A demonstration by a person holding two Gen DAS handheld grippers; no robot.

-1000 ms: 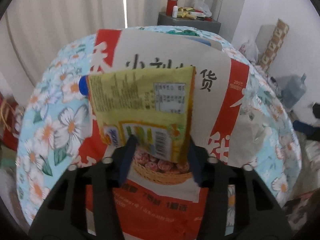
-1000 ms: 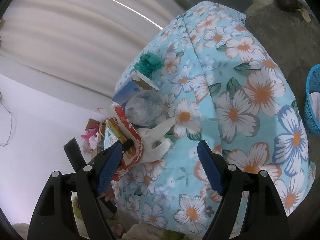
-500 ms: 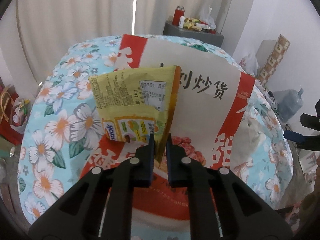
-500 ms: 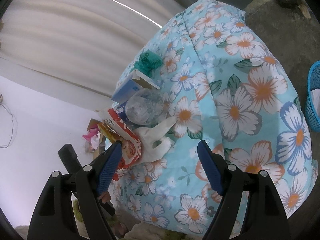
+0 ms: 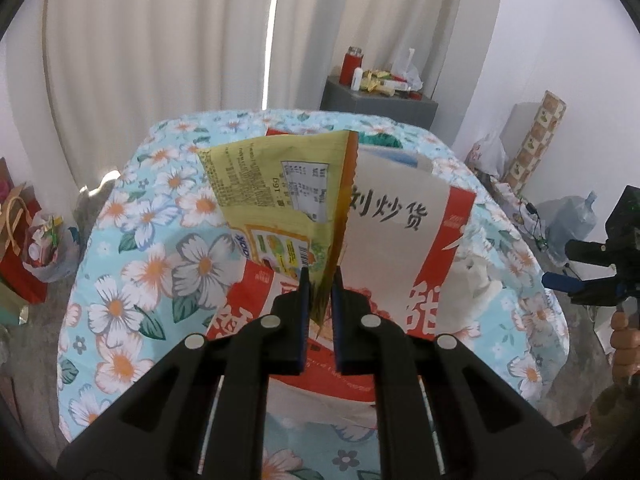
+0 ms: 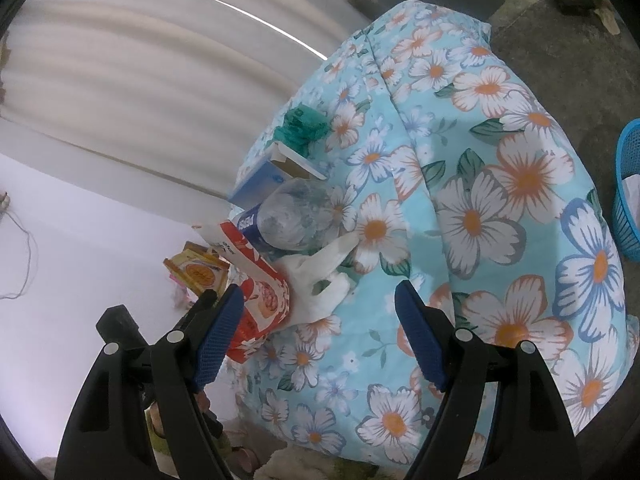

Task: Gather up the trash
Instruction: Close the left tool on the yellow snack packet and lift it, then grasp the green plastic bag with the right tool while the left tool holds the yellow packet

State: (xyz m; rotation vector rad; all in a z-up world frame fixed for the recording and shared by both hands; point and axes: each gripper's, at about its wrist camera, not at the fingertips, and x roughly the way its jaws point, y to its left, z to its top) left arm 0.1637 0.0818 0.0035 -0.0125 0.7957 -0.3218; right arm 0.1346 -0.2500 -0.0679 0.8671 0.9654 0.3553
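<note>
My left gripper (image 5: pixel 320 280) is shut on a yellow snack wrapper (image 5: pixel 280 196) and holds it up above a red and white paper bag (image 5: pixel 400 240) that lies on the flowered table (image 5: pixel 132 248). The wrapper also shows in the right wrist view (image 6: pixel 198 272), beside the paper bag (image 6: pixel 260 288). My right gripper (image 6: pixel 320 328) is open and empty above the table's edge. Near it lie a crumpled white tissue (image 6: pixel 316 276), a crushed clear plastic bottle (image 6: pixel 296 216), a blue and white box (image 6: pixel 264 176) and a green crumpled bag (image 6: pixel 304 128).
A blue basket (image 6: pixel 628 196) stands on the floor at the right. A grey cabinet (image 5: pixel 380 104) with a red flask and bottles stands behind the table by the curtain. A red gift bag (image 5: pixel 20 256) and a water jug (image 5: pixel 572 224) are on the floor.
My left gripper closed on the yellow wrapper and lifted it up and back from the paper bag. My right gripper stayed open and barely moved.
</note>
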